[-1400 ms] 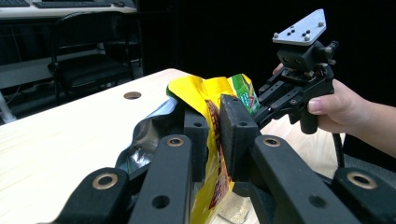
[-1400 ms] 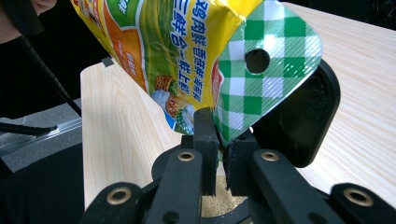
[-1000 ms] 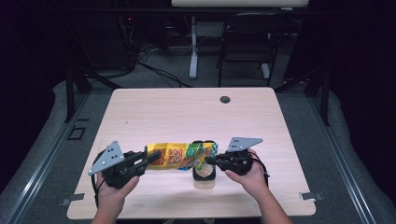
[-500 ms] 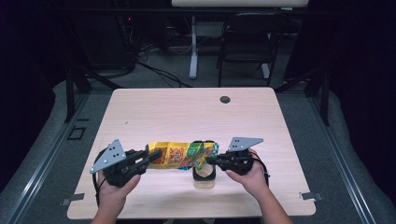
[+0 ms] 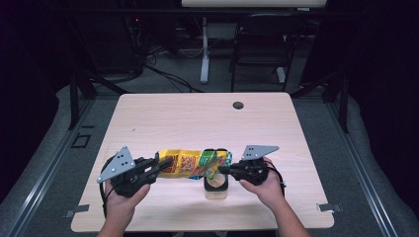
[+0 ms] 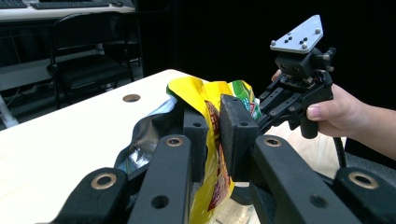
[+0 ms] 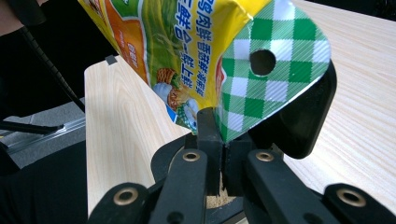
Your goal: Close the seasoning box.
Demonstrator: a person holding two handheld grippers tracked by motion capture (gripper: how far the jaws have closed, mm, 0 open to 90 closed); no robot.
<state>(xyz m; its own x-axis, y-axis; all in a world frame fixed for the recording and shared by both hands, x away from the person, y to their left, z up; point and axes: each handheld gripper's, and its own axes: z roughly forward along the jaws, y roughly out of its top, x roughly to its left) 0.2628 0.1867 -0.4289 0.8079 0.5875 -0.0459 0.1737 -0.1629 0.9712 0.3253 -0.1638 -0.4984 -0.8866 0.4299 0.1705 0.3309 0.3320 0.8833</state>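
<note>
A yellow snack bag (image 5: 190,164) with a green-checked end hangs stretched between both grippers, just above a small clear jar (image 5: 216,187) near the table's front edge. My left gripper (image 5: 163,164) is shut on the bag's left end; its pads (image 6: 238,135) pinch the yellow foil (image 6: 205,93). My right gripper (image 5: 223,169) is shut on the green-checked corner (image 7: 261,93), and its jaws (image 7: 220,135) have just been closing tighter on it. A black curved part of the jar (image 7: 303,121) stands behind that corner. Across the bag, the right gripper (image 6: 261,112) faces the left one.
The wooden table (image 5: 197,123) has a dark round hole (image 5: 238,105) near its far edge. A black chair (image 5: 259,44) and a desk leg (image 5: 204,54) stand beyond the table in the dark room.
Both hands and the bag stay where they were; no visible shift in the high view.
</note>
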